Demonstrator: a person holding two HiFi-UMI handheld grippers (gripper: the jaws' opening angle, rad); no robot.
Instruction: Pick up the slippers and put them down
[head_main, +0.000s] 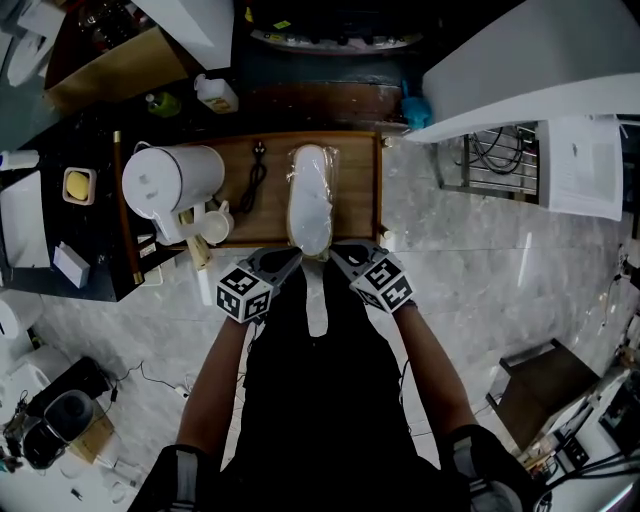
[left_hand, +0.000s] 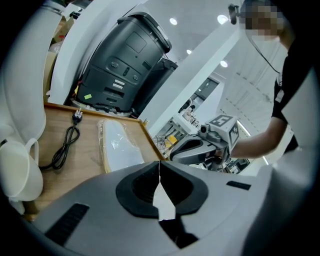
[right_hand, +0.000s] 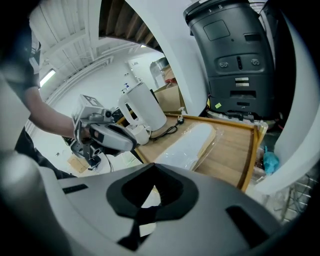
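A pair of white slippers wrapped in clear plastic lies lengthwise on the wooden tray table. My left gripper and right gripper hover side by side just short of the slippers' near end, both shut and holding nothing. In the left gripper view the slippers lie ahead of the closed left gripper, with the right gripper off to the right. In the right gripper view the slippers lie beyond the closed right gripper, and the left gripper is at the left.
A white jug, a white cup and a black power cable share the tray's left half. A big black machine stands behind the tray. Cluttered dark shelving is at the left, marble floor at the right.
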